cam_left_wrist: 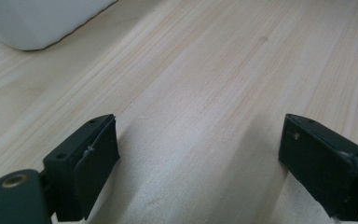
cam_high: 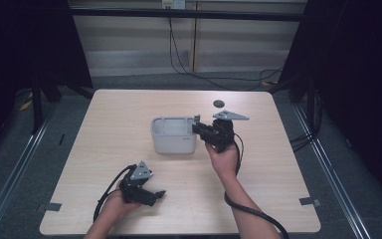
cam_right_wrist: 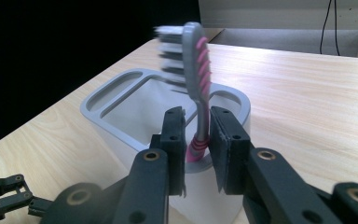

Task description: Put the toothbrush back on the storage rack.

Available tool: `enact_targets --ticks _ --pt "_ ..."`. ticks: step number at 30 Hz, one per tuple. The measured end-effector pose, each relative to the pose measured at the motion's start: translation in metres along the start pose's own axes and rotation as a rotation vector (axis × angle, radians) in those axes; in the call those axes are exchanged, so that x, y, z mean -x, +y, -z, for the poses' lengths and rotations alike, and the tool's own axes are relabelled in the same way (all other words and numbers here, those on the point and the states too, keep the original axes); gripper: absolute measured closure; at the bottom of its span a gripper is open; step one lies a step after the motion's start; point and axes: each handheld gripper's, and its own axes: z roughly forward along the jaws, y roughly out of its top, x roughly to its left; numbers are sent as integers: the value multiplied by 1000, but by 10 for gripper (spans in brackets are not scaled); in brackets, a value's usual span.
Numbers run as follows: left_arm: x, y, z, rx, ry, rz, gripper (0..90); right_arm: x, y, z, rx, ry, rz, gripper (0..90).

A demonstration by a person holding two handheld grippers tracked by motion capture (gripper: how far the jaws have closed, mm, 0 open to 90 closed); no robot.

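A grey and pink toothbrush (cam_right_wrist: 196, 70) stands upright, bristle head on top, with my right gripper (cam_right_wrist: 196, 130) shut on its handle. It hangs over the right end of a grey holder (cam_right_wrist: 116, 88) with two compartments. In the high view the right gripper (cam_high: 197, 128) sits at the right side of the holder (cam_high: 155, 130), and the toothbrush (cam_high: 197, 119) shows as a small stub above the jaws. My left gripper (cam_high: 160, 194) rests low on the table near the front left, open with nothing between its jaws. In its own view the left gripper (cam_left_wrist: 198, 154) faces bare wood, with the holder (cam_left_wrist: 32, 23) at the upper left.
The wooden table (cam_high: 278, 164) has a small dark round spot (cam_high: 219, 103) behind the holder. Black cables (cam_high: 194, 72) lie on the floor beyond the far edge. The left gripper (cam_right_wrist: 4, 196) shows at the bottom left of the right gripper view.
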Motion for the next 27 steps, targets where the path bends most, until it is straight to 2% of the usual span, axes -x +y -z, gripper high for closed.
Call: enact_targets --ticks 10,15,19,20,25,27 --pt "0 0 0 0 0 0 114 2 0 2 13 -8 -12 668" --pt "0 0 0 0 1 0 114 2 0 3 20 -28 -17 582" --pt "0 0 0 0 1 0 115 3 0 5 30 -27 -12 445" --pt "0 0 0 0 1 0 114 3 0 5 30 -27 -12 445" --pt "0 0 0 1 3 3 115 4 1 10 36 -23 1 337" --pt "1 0 0 1 3 4 114 4 1 10 31 -21 -2 330"
